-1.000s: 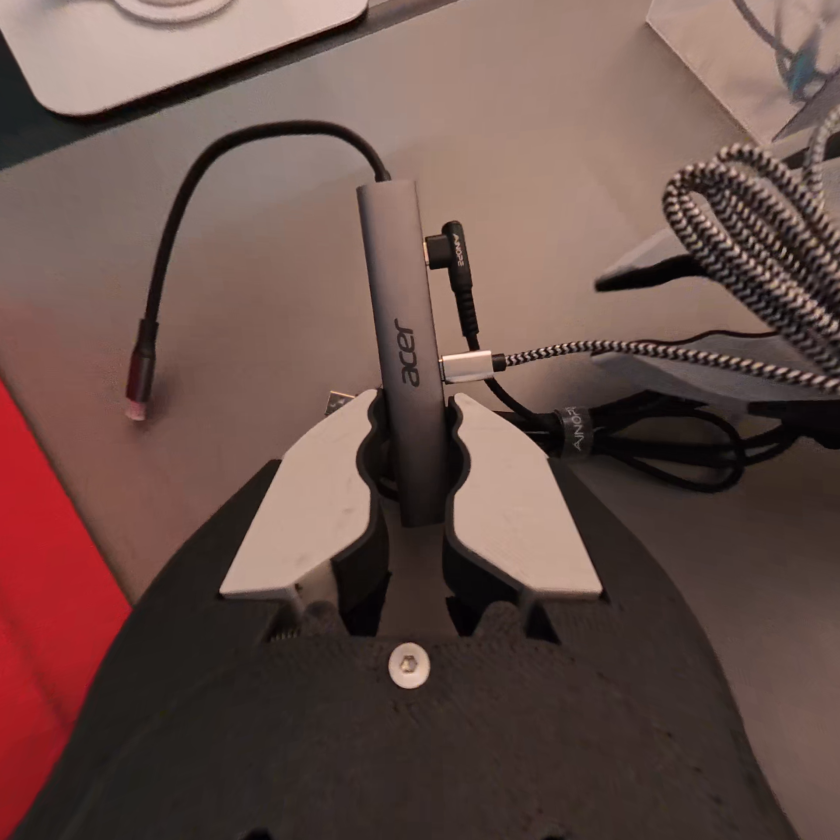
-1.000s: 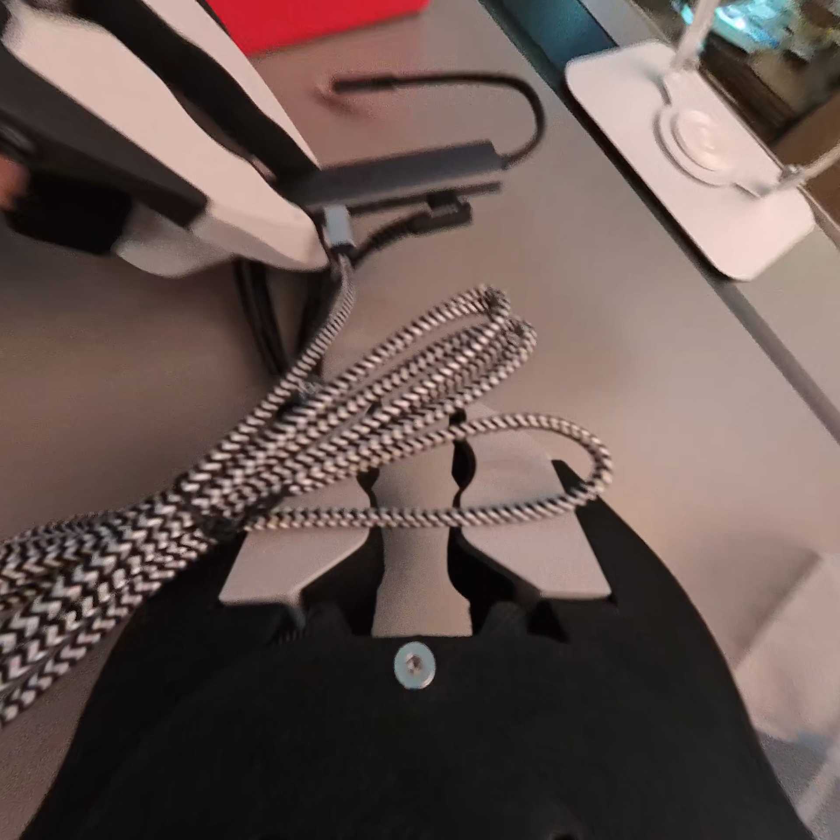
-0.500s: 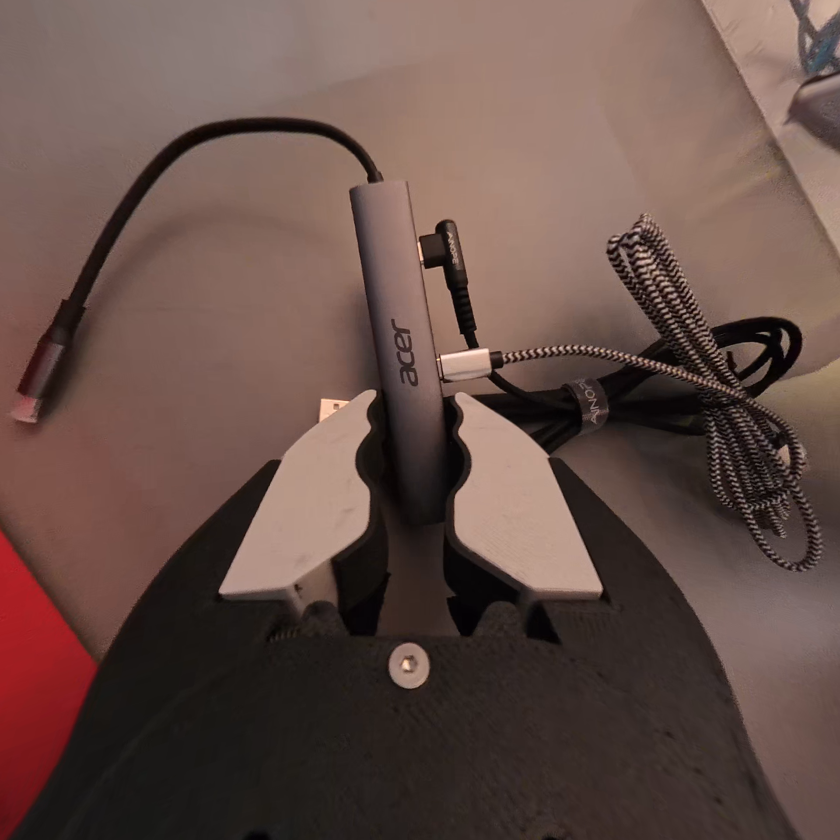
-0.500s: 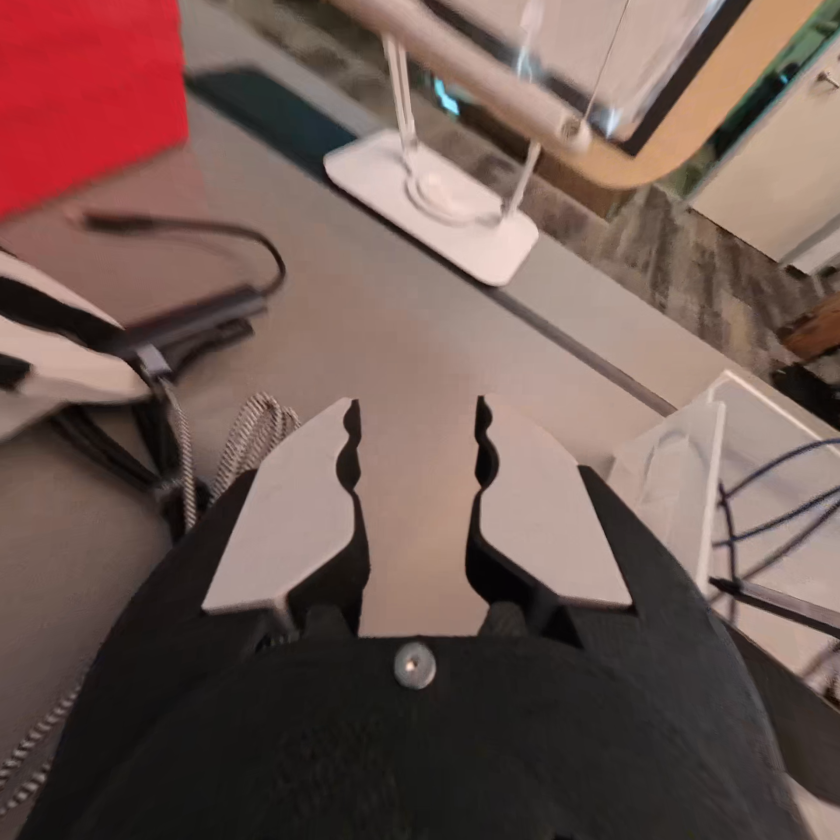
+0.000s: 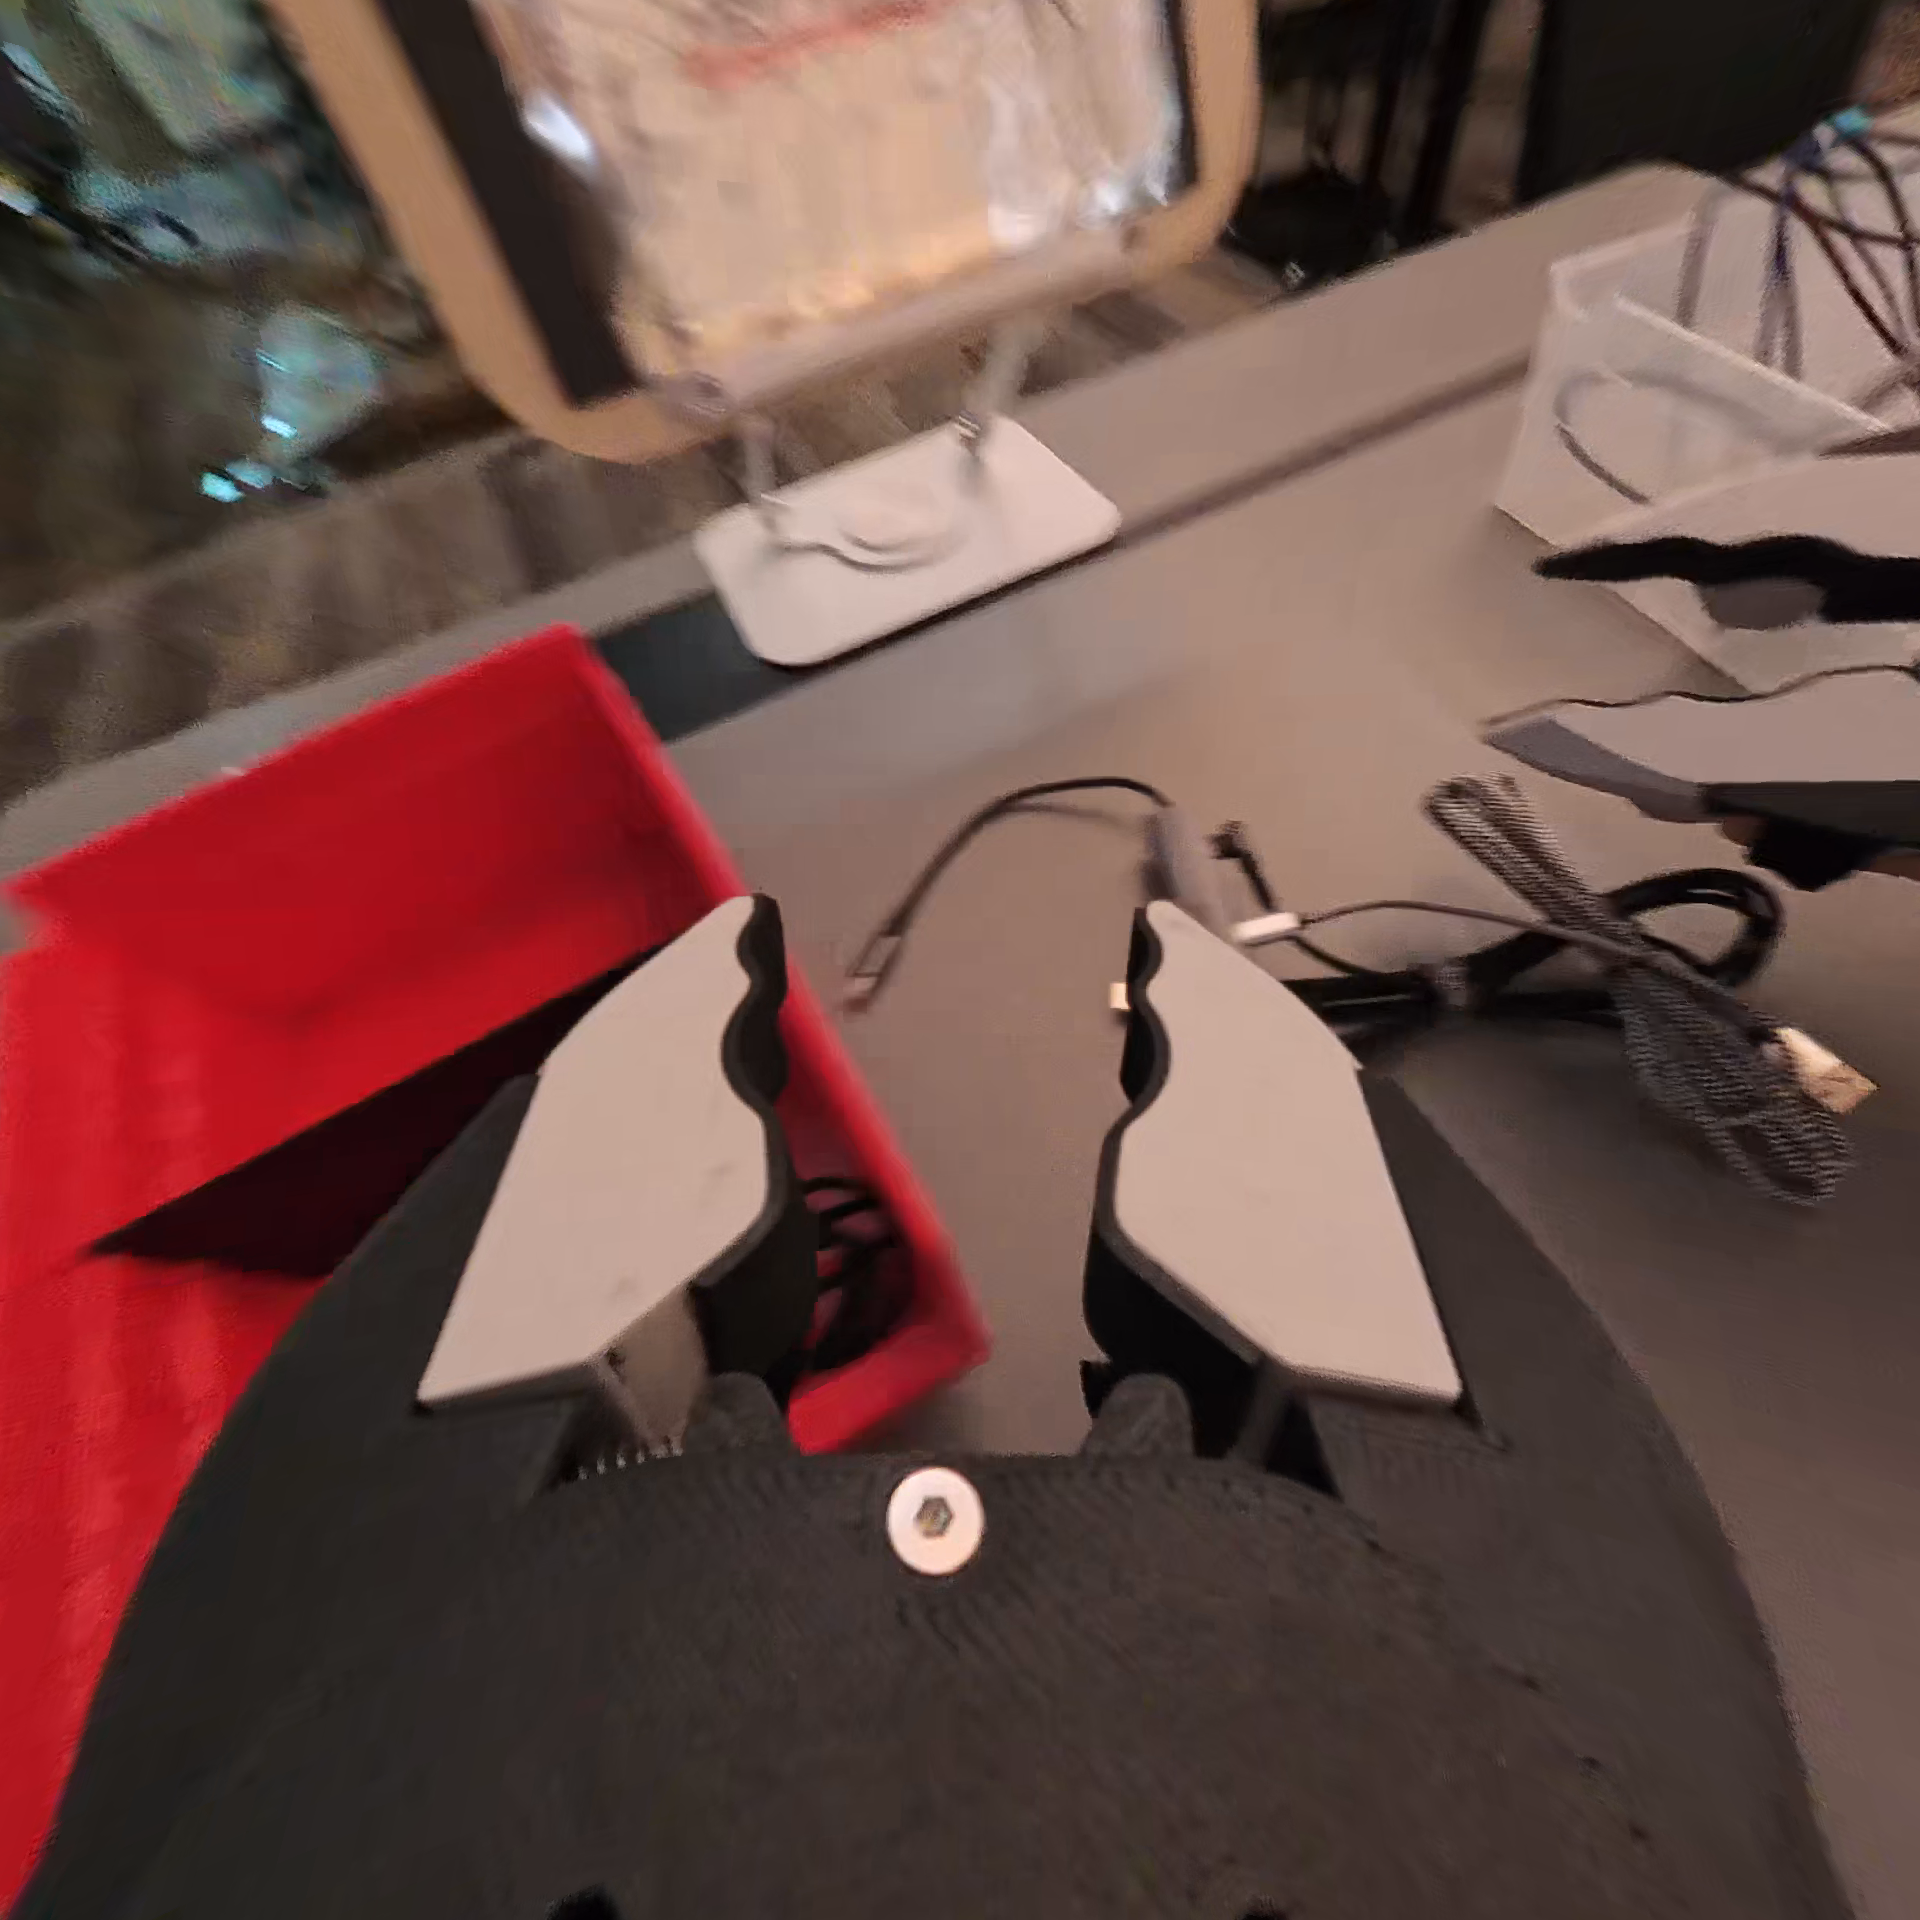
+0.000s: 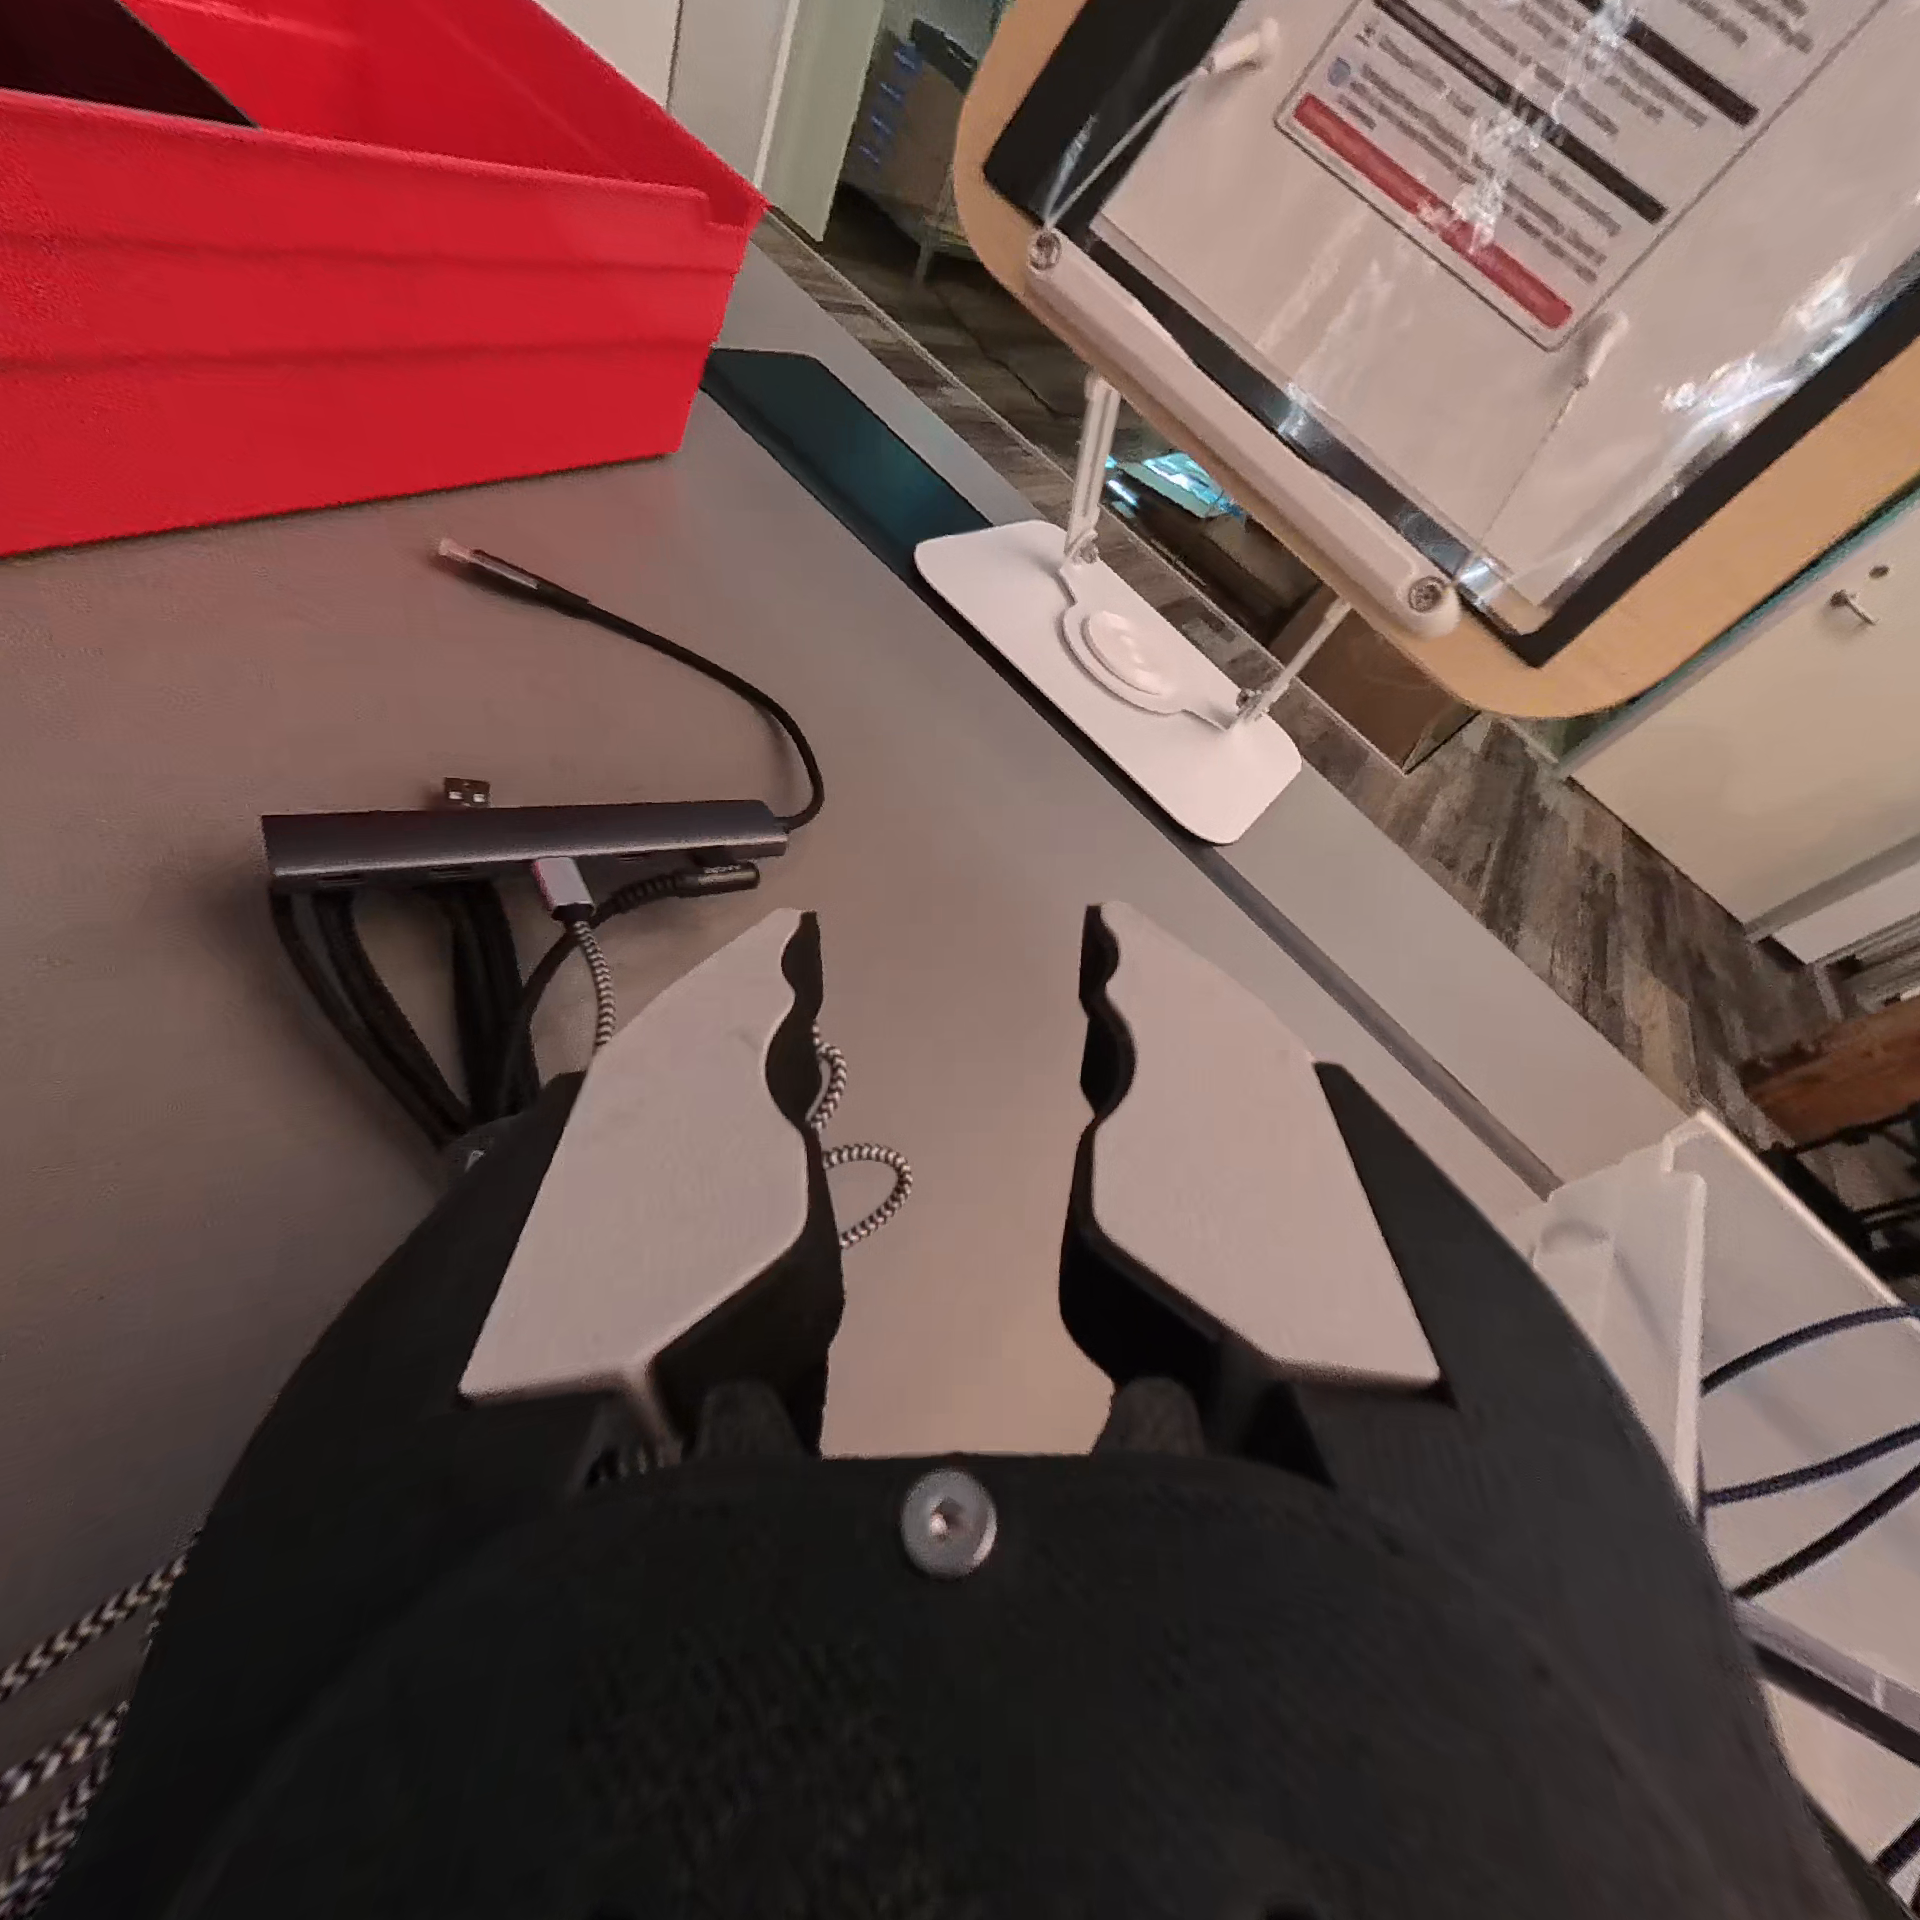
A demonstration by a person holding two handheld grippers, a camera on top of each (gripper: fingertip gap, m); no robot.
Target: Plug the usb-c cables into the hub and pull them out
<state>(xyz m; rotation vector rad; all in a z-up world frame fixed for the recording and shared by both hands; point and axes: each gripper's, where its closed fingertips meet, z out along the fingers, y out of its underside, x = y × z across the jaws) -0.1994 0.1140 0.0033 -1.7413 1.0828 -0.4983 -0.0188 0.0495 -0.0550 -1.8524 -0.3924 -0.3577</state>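
Note:
The grey hub (image 6: 520, 831) lies flat on the grey table, with its own black lead (image 6: 675, 655) curling away behind it. A silver plug on a black-and-white braided cable (image 6: 561, 883) and a black angled plug (image 6: 717, 878) sit in the hub's side. My right gripper (image 6: 948, 920) is open and empty, held above the table to the right of the hub. My left gripper (image 5: 954, 925) is open and empty, pulled back from the hub (image 5: 1174, 862). The coiled braided cable (image 5: 1662, 1018) and a black cable bundle (image 5: 1507, 966) lie right of the hub.
A red bin (image 5: 312, 935) stands at the left, close beside my left fingers; it also shows in the right wrist view (image 6: 312, 260). A white stand base (image 6: 1112, 675) with a sign board (image 6: 1455, 260) sits at the table's far edge. A clear box (image 6: 1662, 1299) with wires is at the right. To the black angled plug (image 6: 717, 878): right tips about 9 cm, left tips about 20 cm. My left wrist view (image 5: 1237, 842) looks at it from another angle.
My left gripper let go of the hub, opened wide and drew back and up. My right gripper dropped the braided cable, opened and moved away. The hub now lies on the table.

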